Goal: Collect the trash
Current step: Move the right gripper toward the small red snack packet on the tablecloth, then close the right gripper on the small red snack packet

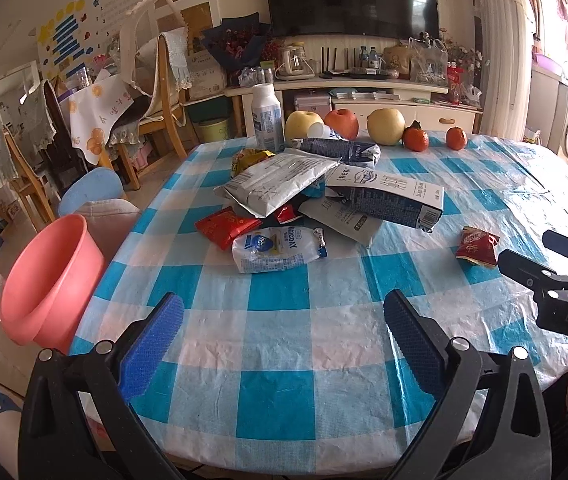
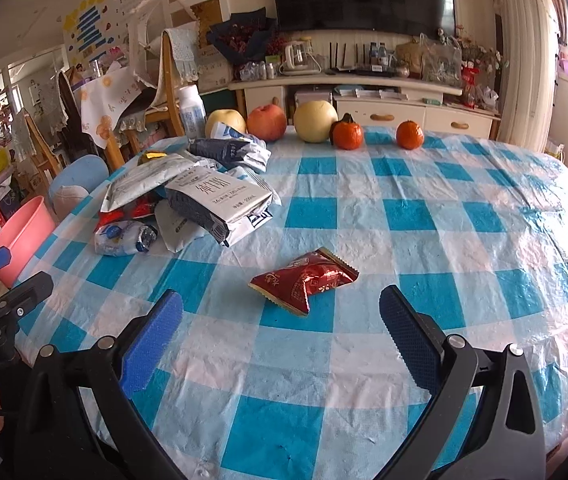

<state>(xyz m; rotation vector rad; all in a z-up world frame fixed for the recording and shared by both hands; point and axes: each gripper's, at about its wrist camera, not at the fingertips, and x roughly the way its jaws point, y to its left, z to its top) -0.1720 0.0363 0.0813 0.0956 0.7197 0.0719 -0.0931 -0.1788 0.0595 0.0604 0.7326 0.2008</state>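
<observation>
A heap of trash lies on the blue-checked table (image 1: 280, 336): flattened milk cartons (image 1: 387, 196), a grey-white bag (image 1: 280, 184), a red wrapper (image 1: 224, 226) and a clear crumpled wrapper (image 1: 278, 249). One red snack wrapper (image 2: 303, 280) lies apart from the heap, just ahead of my right gripper (image 2: 282, 320), which stands open above the table. My left gripper (image 1: 284, 320) is open too, empty, short of the heap. The right gripper (image 1: 539, 256) shows at the right edge of the left wrist view, beside that red snack wrapper (image 1: 477, 247). A pink bucket (image 1: 50, 280) stands off the table's left edge.
At the far edge stand a white bottle (image 1: 268, 116), apples and a pear (image 1: 385, 126), and two oranges (image 1: 455, 138). Chairs (image 1: 156, 92), a blue stool (image 1: 92, 192) and clutter fill the left; a TV cabinet (image 1: 363, 96) lines the back wall.
</observation>
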